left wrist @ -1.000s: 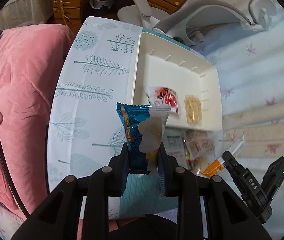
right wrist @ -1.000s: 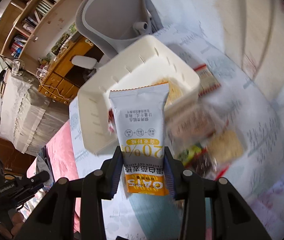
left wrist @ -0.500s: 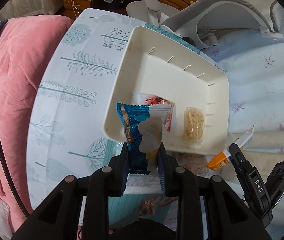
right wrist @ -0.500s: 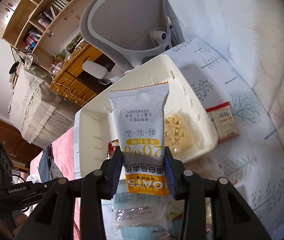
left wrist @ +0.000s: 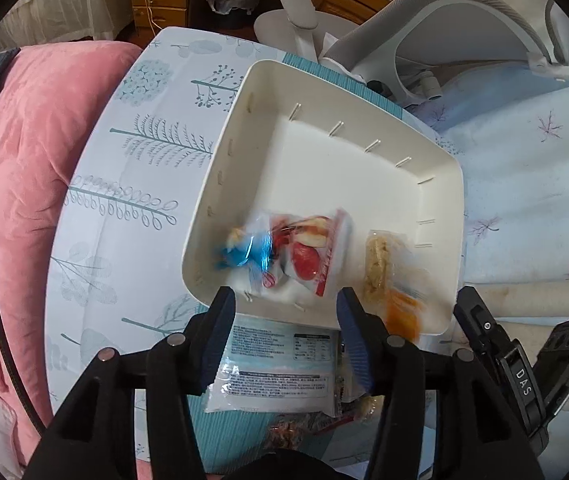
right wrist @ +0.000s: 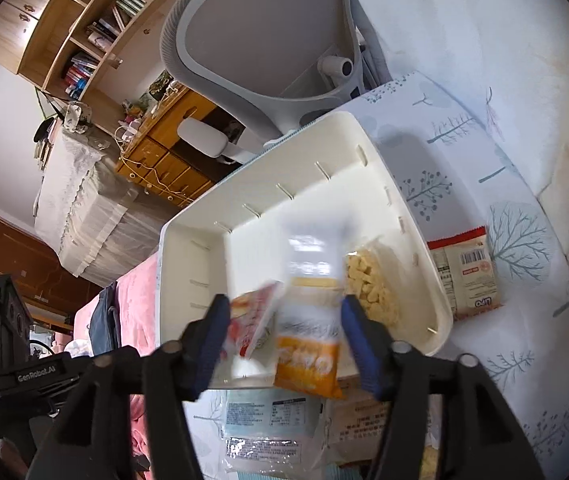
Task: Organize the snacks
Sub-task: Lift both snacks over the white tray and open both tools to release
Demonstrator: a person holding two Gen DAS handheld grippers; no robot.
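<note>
The right gripper (right wrist: pixel 286 344) stood with fingers (right wrist: pixel 358 344) spread apart, a blurred orange-and-white packet (right wrist: pixel 309 344) loose between them over the near edge of the white bin (right wrist: pixel 188 264) holding a cracker bag (right wrist: pixel 368 288).

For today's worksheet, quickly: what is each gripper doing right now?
Left gripper: open, holding nothing; blue packet blurred in the white bin.
Right gripper: open, orange-and-white packet blurred between its fingers.

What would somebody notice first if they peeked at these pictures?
Probably the big white bin in the middle, with two blurry packets dropping into it: a blue packet near its left wall and an orange-and-white packet at the near edge. Both grippers, left and right, hang wide open above it, and a pink quilt glows at the left.
</note>
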